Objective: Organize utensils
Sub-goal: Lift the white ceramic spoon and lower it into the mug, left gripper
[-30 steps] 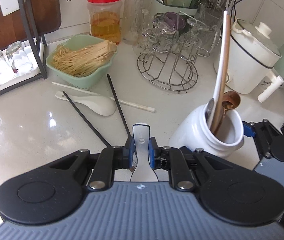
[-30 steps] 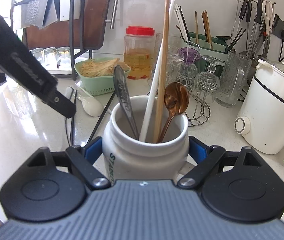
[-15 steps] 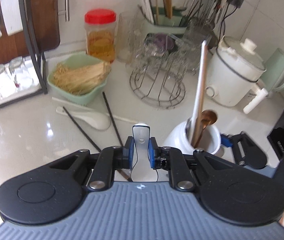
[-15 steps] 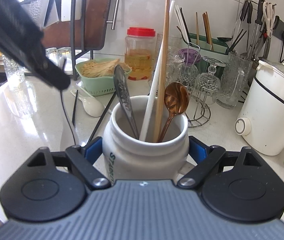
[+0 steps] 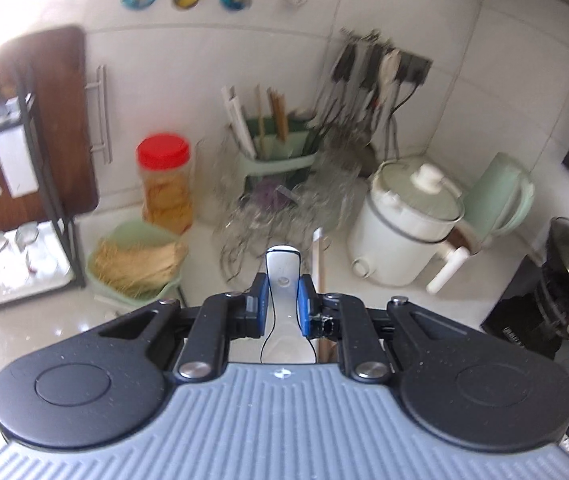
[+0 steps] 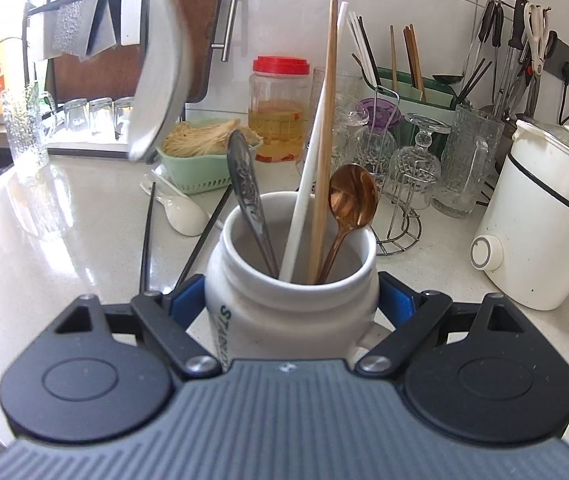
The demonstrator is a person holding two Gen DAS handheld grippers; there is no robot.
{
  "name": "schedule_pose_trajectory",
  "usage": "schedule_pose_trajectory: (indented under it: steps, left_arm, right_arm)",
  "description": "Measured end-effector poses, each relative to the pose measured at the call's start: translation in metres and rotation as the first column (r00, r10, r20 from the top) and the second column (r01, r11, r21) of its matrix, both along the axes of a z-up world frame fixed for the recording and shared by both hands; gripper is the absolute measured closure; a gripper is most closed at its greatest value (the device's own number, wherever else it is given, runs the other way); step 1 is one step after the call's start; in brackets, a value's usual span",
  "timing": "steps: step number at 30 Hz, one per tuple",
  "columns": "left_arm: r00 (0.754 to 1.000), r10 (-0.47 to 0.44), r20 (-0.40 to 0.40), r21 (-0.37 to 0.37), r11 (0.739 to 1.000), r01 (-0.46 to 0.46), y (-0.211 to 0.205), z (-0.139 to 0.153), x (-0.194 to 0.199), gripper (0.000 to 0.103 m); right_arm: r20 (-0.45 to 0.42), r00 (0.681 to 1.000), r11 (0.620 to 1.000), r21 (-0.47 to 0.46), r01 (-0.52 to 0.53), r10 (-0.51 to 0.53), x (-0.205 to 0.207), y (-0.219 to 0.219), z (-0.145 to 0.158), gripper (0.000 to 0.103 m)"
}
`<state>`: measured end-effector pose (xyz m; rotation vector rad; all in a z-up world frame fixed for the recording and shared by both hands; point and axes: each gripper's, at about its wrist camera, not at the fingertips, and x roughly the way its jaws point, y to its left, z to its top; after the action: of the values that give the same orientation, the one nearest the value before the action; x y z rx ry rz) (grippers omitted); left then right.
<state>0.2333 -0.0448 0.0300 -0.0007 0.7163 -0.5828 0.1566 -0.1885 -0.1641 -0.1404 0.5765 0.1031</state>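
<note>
Our right gripper (image 6: pixel 290 300) clamps the white jar (image 6: pixel 290 304) steady on the counter (image 6: pixel 64 232) – left gripper (image 5: pixel 281 300) pinches the steel spoon (image 5: pixel 282 276) by its handle, raised so it can drop in.

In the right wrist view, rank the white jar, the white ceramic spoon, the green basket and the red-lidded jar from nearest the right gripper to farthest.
1. White jar, clamped in the right gripper.
2. White ceramic spoon, lying left on the counter.
3. Green basket, behind the spoon.
4. Red-lidded jar, by the back wall.

Left claw (image 5: pixel 282 296) pinched nearly closed, angled downward; right claw (image 6: pixel 290 300) spread wide, clamped.
</note>
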Motion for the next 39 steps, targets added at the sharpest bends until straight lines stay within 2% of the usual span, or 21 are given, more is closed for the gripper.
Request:
schedule_pose_trajectory:
  steps: [4, 9, 12, 18, 27, 39]
  left_arm:
    - [0.999, -0.027, 0.036, -0.026, 0.999, 0.028, -0.015, 0.014, -0.005, 0.085]
    - [0.997, -0.063, 0.048, -0.021, 0.998, 0.064, -0.033, 0.012, -0.008, 0.085]
    - [0.996, -0.078, 0.046, 0.008, 0.997, 0.077, -0.042, 0.002, -0.007, 0.085]
    - [0.996, -0.082, 0.021, 0.006, 0.997, 0.082, -0.048, -0.027, 0.0, 0.085]
    - [0.995, -0.102, -0.024, 0.059, 0.993, 0.103, -0.062, -0.065, 0.005, 0.085]
    - [0.984, -0.156, -0.08, 0.185, 0.968, 0.169, -0.088, -0.095, 0.003, 0.085]
  right_arm:
    - [0.001, 1.0, 1.0, -0.001, 0.0, 0.0, 0.0, 0.0, 0.0, 0.011]
    - [0.001, 1.0, 1.0, -0.003, -0.002, 0.002, 0.0, -0.001, -0.001, 0.011]
    - [0.003, 1.0, 1.0, -0.002, -0.003, 0.003, 0.0, -0.002, -0.001, 0.011]
    - [0.008, 1.0, 1.0, -0.002, -0.007, 0.007, -0.001, -0.002, -0.002, 0.011]
    - [0.012, 1.0, 1.0, -0.001, -0.013, 0.013, -0.002, -0.003, -0.002, 0.011]
    - [0.015, 1.0, 1.0, 0.001, -0.014, 0.014, -0.002, -0.004, -0.002, 0.011]
